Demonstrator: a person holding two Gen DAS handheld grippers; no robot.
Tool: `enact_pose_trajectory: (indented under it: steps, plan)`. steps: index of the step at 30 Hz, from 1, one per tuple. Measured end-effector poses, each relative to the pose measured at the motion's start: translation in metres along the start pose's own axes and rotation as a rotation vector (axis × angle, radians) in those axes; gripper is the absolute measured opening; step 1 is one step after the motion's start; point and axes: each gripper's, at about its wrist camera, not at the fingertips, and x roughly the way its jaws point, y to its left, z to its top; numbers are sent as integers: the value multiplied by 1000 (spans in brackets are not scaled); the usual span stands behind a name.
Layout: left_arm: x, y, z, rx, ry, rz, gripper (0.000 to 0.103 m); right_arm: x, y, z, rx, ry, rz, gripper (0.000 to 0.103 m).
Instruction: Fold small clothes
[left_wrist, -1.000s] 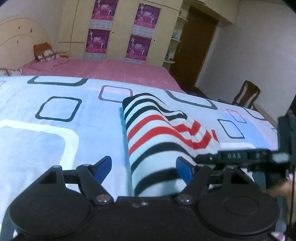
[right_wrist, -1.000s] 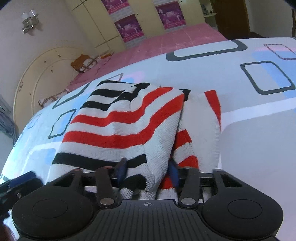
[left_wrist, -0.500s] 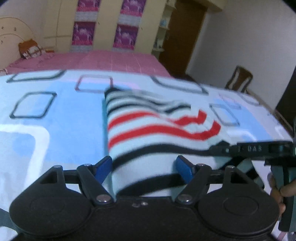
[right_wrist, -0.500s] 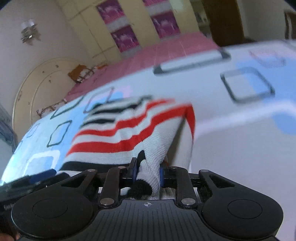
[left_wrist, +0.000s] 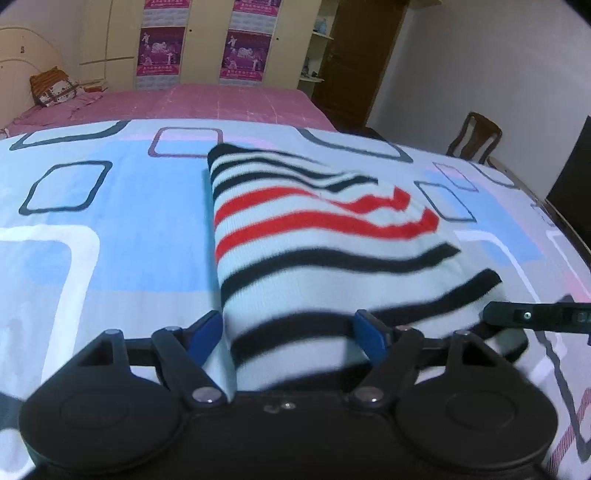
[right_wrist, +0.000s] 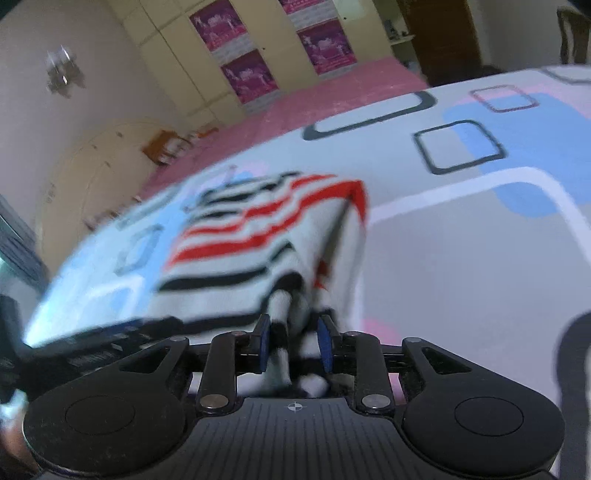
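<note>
Right wrist shows right claw (right_wrist: 293, 345) clamped on striped garment's (right_wrist: 258, 236) bunched edge, jaws just widening; left claw (left_wrist: 288, 332) apart astride it.

Cream wardrobe (left_wrist: 122, 40) with purple posters (left_wrist: 160, 50), pink bed (left_wrist: 207, 101), brown door (left_wrist: 356, 55), wooden chair (left_wrist: 474, 138), white walls

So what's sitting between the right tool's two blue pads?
A bunched fold of the striped sweater: the right tool is shut on it, its jaws just eased slightly. The right wrist view shows it.
</note>
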Motion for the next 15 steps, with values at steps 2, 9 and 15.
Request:
enact_pose_trajectory:
  steps: [2,9,15]
  plan:
    - [0,1,-6,3,11,6,75,1,-5,-8,17,7,-33,26]
    - [4,6,-15,-7,29,1,77,19,-45,-29,269,32,41,27]
    - [-9,-1,0,19,21,14,74,1,-24,-12,127,39,-5,27]
